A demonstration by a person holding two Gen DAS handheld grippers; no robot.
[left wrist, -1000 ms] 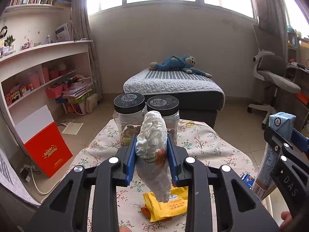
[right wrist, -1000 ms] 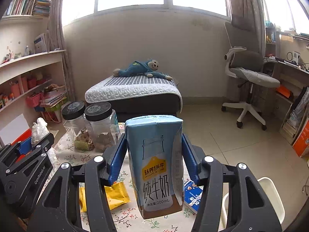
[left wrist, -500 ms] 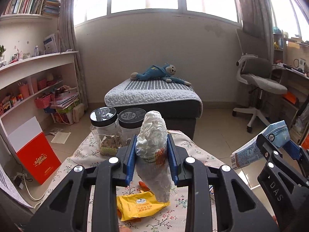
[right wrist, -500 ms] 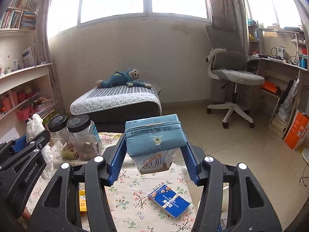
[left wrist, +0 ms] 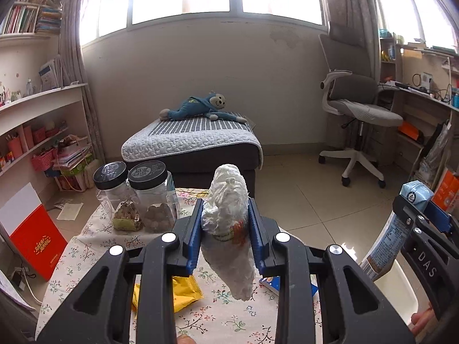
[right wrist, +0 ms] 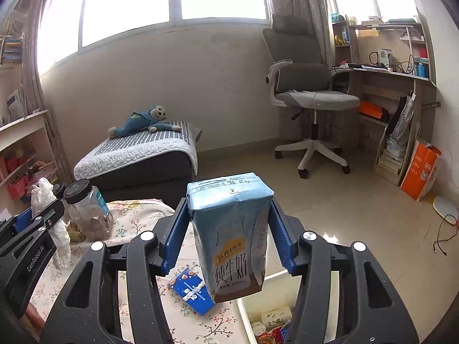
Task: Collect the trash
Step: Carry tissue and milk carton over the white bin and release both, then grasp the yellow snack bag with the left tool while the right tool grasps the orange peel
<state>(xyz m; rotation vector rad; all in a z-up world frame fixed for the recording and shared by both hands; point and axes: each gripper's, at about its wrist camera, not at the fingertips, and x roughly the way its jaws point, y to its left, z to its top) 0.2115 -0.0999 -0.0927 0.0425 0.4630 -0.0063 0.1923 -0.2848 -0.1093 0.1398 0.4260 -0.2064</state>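
My left gripper (left wrist: 225,230) is shut on a crumpled white tissue wad (left wrist: 228,229) and holds it above the floral table (left wrist: 86,246). My right gripper (right wrist: 229,229) is shut on a light blue 200 mL milk carton (right wrist: 232,238), held upright over the table's right edge, just left of a white trash bin (right wrist: 272,312) with wrappers inside. The carton also shows in the left wrist view (left wrist: 393,229). A yellow snack packet (left wrist: 178,289) and a blue snack box (right wrist: 190,291) lie on the table.
Two clear jars with black lids (left wrist: 134,197) stand at the table's far left. A bed (left wrist: 192,143) with a plush monkey lies beyond. An office chair (right wrist: 309,100) and desk stand right. Shelves and a red box (left wrist: 31,235) stand left.
Both grippers have swung to the right with their loads. The milk carton tipped forward, then came upright again, now near the white bin.
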